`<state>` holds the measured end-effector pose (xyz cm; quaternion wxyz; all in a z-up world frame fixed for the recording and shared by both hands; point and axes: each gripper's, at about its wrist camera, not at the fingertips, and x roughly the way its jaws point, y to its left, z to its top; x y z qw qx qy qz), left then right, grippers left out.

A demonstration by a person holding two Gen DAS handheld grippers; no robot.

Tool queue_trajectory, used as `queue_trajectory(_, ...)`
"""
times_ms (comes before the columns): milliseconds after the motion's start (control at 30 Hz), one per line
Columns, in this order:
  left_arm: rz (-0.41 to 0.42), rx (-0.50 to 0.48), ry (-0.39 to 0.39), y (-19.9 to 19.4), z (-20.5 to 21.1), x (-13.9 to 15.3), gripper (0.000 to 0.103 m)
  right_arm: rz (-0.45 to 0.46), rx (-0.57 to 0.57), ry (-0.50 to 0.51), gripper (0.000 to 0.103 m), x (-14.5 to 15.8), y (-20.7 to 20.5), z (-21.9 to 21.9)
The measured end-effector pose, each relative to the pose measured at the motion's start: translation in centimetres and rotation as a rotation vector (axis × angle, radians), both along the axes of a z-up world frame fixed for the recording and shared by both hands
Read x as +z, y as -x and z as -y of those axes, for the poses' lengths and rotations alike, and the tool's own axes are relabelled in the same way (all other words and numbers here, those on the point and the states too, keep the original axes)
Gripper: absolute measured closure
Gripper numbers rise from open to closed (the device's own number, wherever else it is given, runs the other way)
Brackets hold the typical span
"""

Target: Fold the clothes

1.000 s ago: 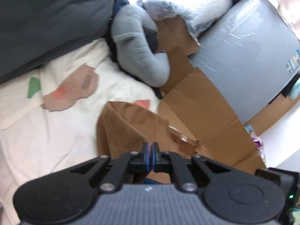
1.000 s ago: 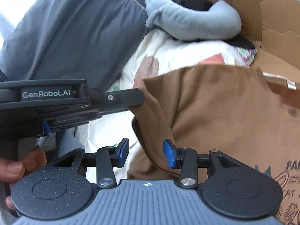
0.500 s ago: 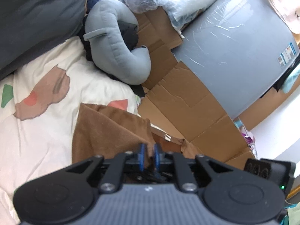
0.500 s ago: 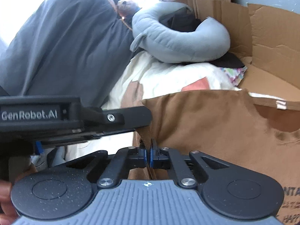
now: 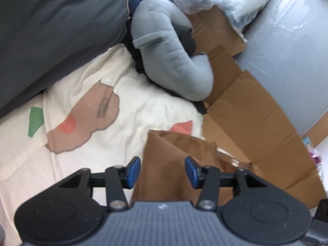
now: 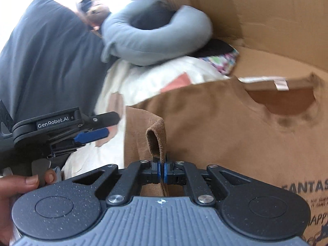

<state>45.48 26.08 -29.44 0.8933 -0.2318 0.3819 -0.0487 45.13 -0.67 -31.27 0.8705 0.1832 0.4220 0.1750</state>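
Two grippers work one brown shirt (image 6: pixel 215 135), which lies spread partly on a cream sheet (image 5: pixel 131 110) and partly over cardboard (image 5: pixel 252 110), its neckline toward the cardboard in the right wrist view. The right gripper (image 6: pixel 162 171) has its jaws pressed together, pinching a rolled fold of the shirt's edge; the left gripper (image 5: pixel 162 171) stands spread, its jaws having just been opening, with shirt cloth below the gap and the pads (image 5: pixel 132 171) clear of it. A grey neck pillow (image 5: pixel 172 57) rests well beyond the shirt, beside a dark cushion (image 5: pixel 53 32), and a hand (image 6: pixel 18 186) holds the left gripper's handle.
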Motion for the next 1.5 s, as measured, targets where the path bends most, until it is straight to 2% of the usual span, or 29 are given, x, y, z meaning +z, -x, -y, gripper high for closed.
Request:
queue_trajectory(67,-0.023,-0.025,-0.012,-1.3,-0.2,-0.5,0.048,-0.007,-0.015,-0.006,0.102,-0.9,0.1,0.5)
queue_trajectory(167,-0.061,-0.011,0.05,-3.2,-1.3,-1.4,0.049,-0.022,-0.04,-0.015,0.102,-2.2,0.1,1.2)
queue_trajectory(267,-0.045,-0.016,-0.026,-4.8,-1.2,-1.4,0.049,-0.036,-0.07,-0.017,0.102,-3.4,0.1,2.1)
queue_trajectory(533,-0.069,-0.093,-0.08,-7.9,0.3,-1.7,0.054,-0.081,-0.131,-0.051,0.099,-5.8,-0.5,4.3)
queue_trajectory(567,-0.074,-0.103,-0.091,-8.2,0.5,-1.7,0.06,-0.089,-0.141,-0.058,0.098,-6.0,-0.6,4.4)
queue_trajectory(633,-0.09,-0.127,-0.116,-8.7,0.9,-1.7,0.072,-0.103,-0.159,-0.074,0.087,-6.4,-0.8,4.8)
queue_trajectory(700,-0.107,-0.151,-0.135,-9.1,1.2,-1.8,0.08,-0.106,-0.174,-0.095,0.083,-6.8,-1.0,5.3)
queue_trajectory(733,-0.111,-0.163,-0.141,-9.2,1.2,-1.7,0.088,-0.108,-0.183,-0.108,0.083,-7.0,-1.2,5.6)
queue_trajectory(867,-0.102,-0.164,-0.141,-9.6,1.2,-1.4,0.094,-0.126,-0.23,-0.177,0.083,-7.7,-2.1,6.7)
queue_trajectory(900,-0.101,-0.16,-0.148,-9.6,1.2,-1.4,0.094,-0.135,-0.239,-0.198,0.086,-7.9,-2.3,7.0)
queue_trajectory(933,-0.099,-0.156,-0.159,-9.6,1.3,-1.5,0.095,-0.138,-0.245,-0.211,0.097,-7.9,-2.4,7.2)
queue_trajectory(967,-0.096,-0.151,-0.172,-9.6,1.4,-1.5,0.096,-0.13,-0.245,-0.207,0.101,-7.8,-2.5,7.2)
queue_trajectory(1133,-0.081,-0.115,-0.195,-10.0,1.1,-1.7,0.096,-0.075,-0.214,-0.141,0.102,-6.9,-2.3,6.5)
queue_trajectory(1267,-0.086,-0.097,-0.164,-10.3,0.8,-2.2,0.094,-0.088,-0.206,-0.098,0.102,-7.6,-2.6,6.2)
queue_trajectory(1367,-0.051,-0.063,-0.144,-9.3,0.2,-1.2,0.088,-0.091,-0.207,-0.103,0.099,-7.7,-2.7,6.3)
queue_trajectory(1500,-0.014,-0.051,-0.163,-7.6,0.0,0.2,0.089,-0.095,-0.214,-0.117,0.097,-7.7,-2.6,6.6)
